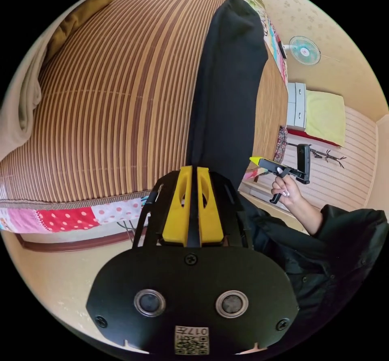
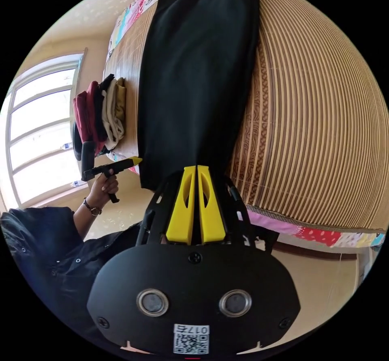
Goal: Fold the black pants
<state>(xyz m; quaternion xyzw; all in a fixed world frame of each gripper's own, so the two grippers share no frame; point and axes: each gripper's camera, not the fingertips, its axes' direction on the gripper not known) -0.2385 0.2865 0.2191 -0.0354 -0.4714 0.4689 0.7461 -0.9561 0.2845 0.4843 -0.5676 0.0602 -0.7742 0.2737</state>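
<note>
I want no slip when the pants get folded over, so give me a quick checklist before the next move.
1. Left gripper clamped on the black pants: ok, jaws closed at the near edge.
2. Right gripper clamped on the same near edge: ok, jaws closed.
3. Pants lying flat along the striped mat: ok, laid out lengthwise.
4. Far end of the pants smooth: cannot tell, too distorted.
5. Stack of folded clothes apart from the pants: ok, beside them with a gap.

My bed wears a striped bamboo mat (image 1: 113,105) over a patchwork quilt (image 1: 60,217). A wall fan (image 1: 304,50) hangs on the beige wall; daylight fills the window (image 2: 38,134).
</note>
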